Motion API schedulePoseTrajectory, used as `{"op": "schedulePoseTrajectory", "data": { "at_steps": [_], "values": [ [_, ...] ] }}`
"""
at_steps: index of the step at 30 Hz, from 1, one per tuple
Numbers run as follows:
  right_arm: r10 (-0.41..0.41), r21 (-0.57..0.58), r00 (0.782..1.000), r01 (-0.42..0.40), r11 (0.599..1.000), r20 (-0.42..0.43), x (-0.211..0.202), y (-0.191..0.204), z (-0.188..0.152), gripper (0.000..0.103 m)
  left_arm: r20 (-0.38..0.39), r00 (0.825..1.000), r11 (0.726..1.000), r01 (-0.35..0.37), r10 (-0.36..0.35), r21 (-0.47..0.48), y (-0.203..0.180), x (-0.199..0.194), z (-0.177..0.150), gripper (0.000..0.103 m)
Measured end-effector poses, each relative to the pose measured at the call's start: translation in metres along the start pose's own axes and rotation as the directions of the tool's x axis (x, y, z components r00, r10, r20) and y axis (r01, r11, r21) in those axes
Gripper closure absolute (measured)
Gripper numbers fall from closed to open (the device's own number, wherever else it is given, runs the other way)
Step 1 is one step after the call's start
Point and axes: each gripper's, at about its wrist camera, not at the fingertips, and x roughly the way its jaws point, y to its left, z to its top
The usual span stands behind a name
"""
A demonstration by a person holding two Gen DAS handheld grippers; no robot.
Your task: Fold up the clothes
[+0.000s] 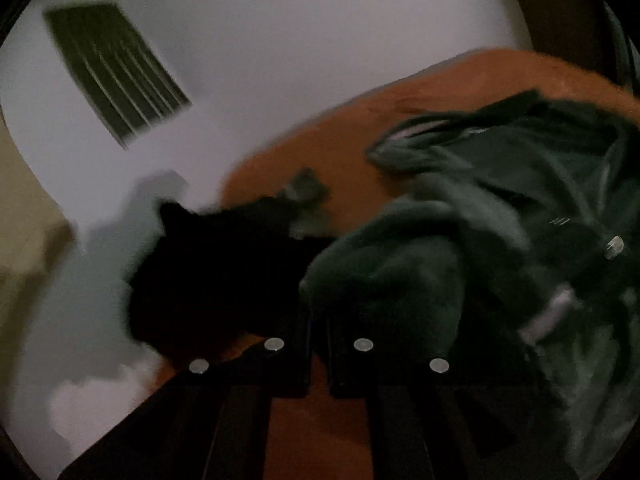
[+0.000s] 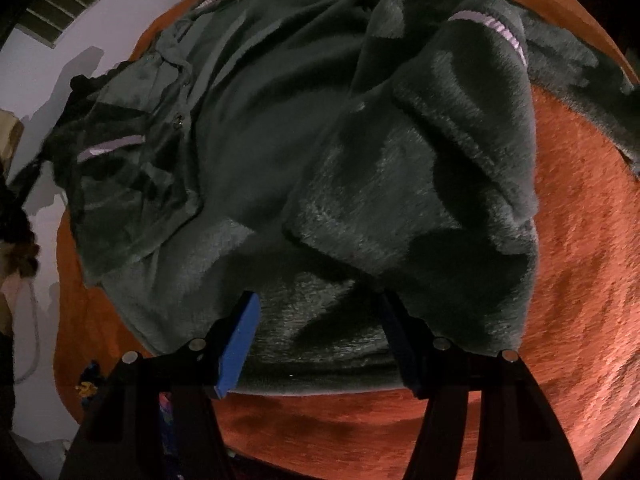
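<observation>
Your left gripper [image 1: 318, 312] is squeezed shut, and a fold of the dark green fleece top [image 2: 304, 152] sits right at its tips and spills away toward 3 o'clock in the left wrist view. That view is blurry and dark, so you cannot tell for sure whether the fold is pinched between the fingers or just bunched against them. Your right gripper [image 2: 320, 340] has its fingers spread wide, with the blue pad [image 2: 238, 348] at 8 o'clock and the other finger at 4 o'clock. The hem of the top lies between them, and the pads do not press on it. The top lies crumpled on the orange blanket [image 2: 580, 260]. In the right wrist view its long way runs from the hem at 6 o'clock up to the neck and buttons near 10 o'clock. One sleeve with a pale purple stripe [image 2: 504, 32] points to 1 o'clock. Another stripe shows at 9 o'clock. The right wrist view shows you almost the whole top, clear and sharp. The left wrist view shows only a blurred heap of it at 3 o'clock, but it gives you more of the white wall [image 1: 280, 40], a slatted vent [image 1: 116, 72] at 10 o'clock, and a black shape [image 1: 208, 272] just left of the fingers that you cannot make out.
</observation>
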Motion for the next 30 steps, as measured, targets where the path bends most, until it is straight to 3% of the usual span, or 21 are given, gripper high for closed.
{"op": "schedulePoseTrajectory", "data": {
  "at_steps": [2,3,5,7,8,10,12,13,15,18,21,23,25,28,30],
  "values": [
    [-0.003,-0.001,1.000,0.003,1.000,0.005,-0.001,0.000,0.000,0.042,0.019,0.994,0.991,-0.105,0.104,0.086,0.017,-0.001,0.005,0.097],
    [-0.001,0.002,1.000,0.001,1.000,0.008,-0.002,-0.001,0.000,0.042,0.023,0.982,0.971,-0.189,0.187,0.149,0.023,0.004,0.004,0.097],
    [0.001,0.006,1.000,-0.001,1.000,0.015,-0.004,-0.006,0.000,0.042,0.028,0.930,0.884,-0.356,0.365,0.303,0.026,0.030,-0.004,0.092],
    [0.001,0.008,1.000,-0.002,1.000,0.018,-0.005,-0.009,0.000,0.042,-0.025,0.887,0.827,-0.419,0.461,0.374,0.037,0.052,-0.019,0.087],
    [0.001,0.007,1.000,-0.001,1.000,0.017,-0.005,-0.008,-0.002,0.042,-0.073,0.865,0.816,-0.436,0.497,0.379,0.045,0.065,-0.025,0.085],
    [0.000,0.004,1.000,0.000,1.000,0.010,-0.004,-0.009,-0.001,0.042,-0.180,0.832,0.830,-0.454,0.525,0.325,0.064,0.083,-0.038,0.066],
    [0.000,0.002,1.000,0.000,1.000,0.003,-0.006,-0.015,-0.002,0.042,-0.268,0.833,0.873,-0.440,0.484,0.210,0.082,0.091,-0.048,0.044],
    [-0.001,0.003,1.000,0.001,1.000,0.001,-0.006,-0.016,-0.002,0.042,-0.300,0.849,0.900,-0.409,0.435,0.148,0.089,0.092,-0.054,0.042],
    [-0.002,0.006,1.000,0.002,1.000,-0.003,-0.006,-0.019,-0.002,0.042,-0.367,0.869,0.940,-0.338,0.332,0.052,0.097,0.097,-0.070,0.039],
    [-0.004,0.010,1.000,0.004,1.000,-0.003,-0.004,-0.022,0.001,0.042,-0.422,0.874,0.960,-0.279,0.242,-0.027,0.093,0.100,-0.094,0.039],
    [-0.004,0.017,1.000,0.004,1.000,0.005,-0.005,-0.024,0.004,0.042,-0.420,0.905,0.979,-0.145,0.072,-0.145,0.072,0.081,-0.111,0.039],
    [-0.001,0.039,1.000,0.000,0.999,0.023,-0.009,-0.026,0.006,0.042,-0.379,0.922,0.974,-0.015,-0.073,-0.224,0.049,0.058,-0.117,0.039],
    [0.002,0.062,0.999,-0.004,0.998,0.041,-0.013,-0.029,0.007,0.042,-0.322,0.924,0.953,0.118,-0.208,-0.280,0.023,0.031,-0.120,0.039],
    [-0.005,0.103,0.996,-0.005,0.995,0.087,-0.028,-0.044,0.004,0.042,-0.233,0.900,0.906,0.289,-0.367,-0.309,-0.004,-0.018,-0.129,0.039],
    [-0.022,0.145,0.991,0.003,0.989,0.131,-0.038,-0.054,0.003,0.042,-0.178,0.869,0.865,0.396,-0.461,-0.307,-0.022,-0.046,-0.135,0.039]
  ]
}}
